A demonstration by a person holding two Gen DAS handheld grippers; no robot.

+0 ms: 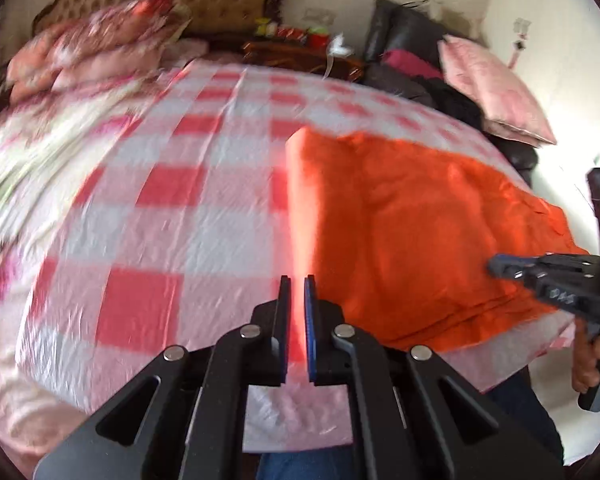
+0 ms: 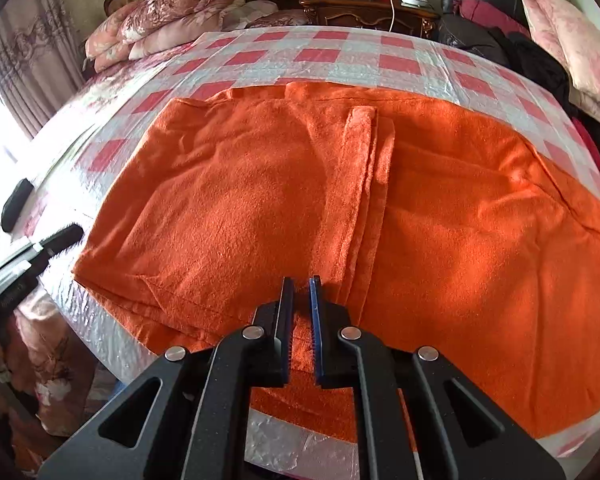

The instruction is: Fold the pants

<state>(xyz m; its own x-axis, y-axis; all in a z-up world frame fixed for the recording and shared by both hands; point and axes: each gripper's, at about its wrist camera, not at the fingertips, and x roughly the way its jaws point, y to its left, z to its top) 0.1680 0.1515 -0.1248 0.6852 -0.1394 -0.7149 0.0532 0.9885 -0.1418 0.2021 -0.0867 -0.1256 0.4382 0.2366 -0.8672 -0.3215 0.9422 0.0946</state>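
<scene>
Orange pants point(image 2: 240, 184) lie flat and partly folded on the red-and-white checked bed cover point(image 2: 332, 60), with a narrow folded strip point(image 2: 364, 184) running down their middle. My right gripper point(image 2: 301, 279) is over the near edge, jaws nearly together with orange fabric pinched between the pads. In the left wrist view it reaches in from the right point(image 1: 494, 268), its tip on the pants point(image 1: 420, 220). My left gripper point(image 1: 298, 278) is at the pants' left edge, jaws narrow with a blurred orange strip between them. In the right wrist view the left gripper point(image 2: 70, 236) appears beside that edge.
A floral quilt pile point(image 2: 168, 4) lies by the headboard. A wooden nightstand point(image 2: 364, 8) with small items stands behind the bed. Pink pillows point(image 2: 572, 40) and dark clothes point(image 2: 532, 56) sit at the right. A black object point(image 2: 16, 204) lies on the cover at the left. A hand point(image 1: 588, 364) grips the right tool.
</scene>
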